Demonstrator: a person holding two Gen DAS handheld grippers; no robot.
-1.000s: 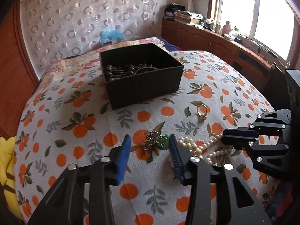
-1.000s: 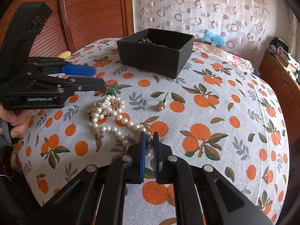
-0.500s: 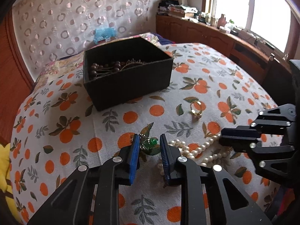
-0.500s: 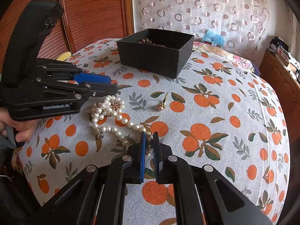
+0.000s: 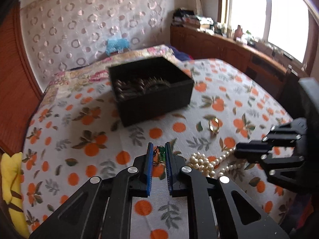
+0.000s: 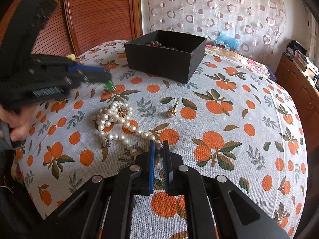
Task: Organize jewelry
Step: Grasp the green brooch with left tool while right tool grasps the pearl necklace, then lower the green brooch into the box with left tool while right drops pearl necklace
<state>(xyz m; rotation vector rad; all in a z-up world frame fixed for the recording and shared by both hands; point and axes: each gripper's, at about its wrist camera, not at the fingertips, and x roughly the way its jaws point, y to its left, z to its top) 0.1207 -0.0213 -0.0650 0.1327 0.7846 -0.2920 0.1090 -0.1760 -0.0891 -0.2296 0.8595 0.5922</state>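
My left tongs (image 5: pixel 159 153) are closing on the green brooch (image 5: pixel 161 153) between their tips; my right tongs (image 6: pixel 158 146), nearly shut, pinch the pearls (image 6: pixel 115 117) at their near end.

Box (image 6: pixel 163 63) behind necklace (image 6: pixel 117 119), ring (image 6: pixel 173 110) between
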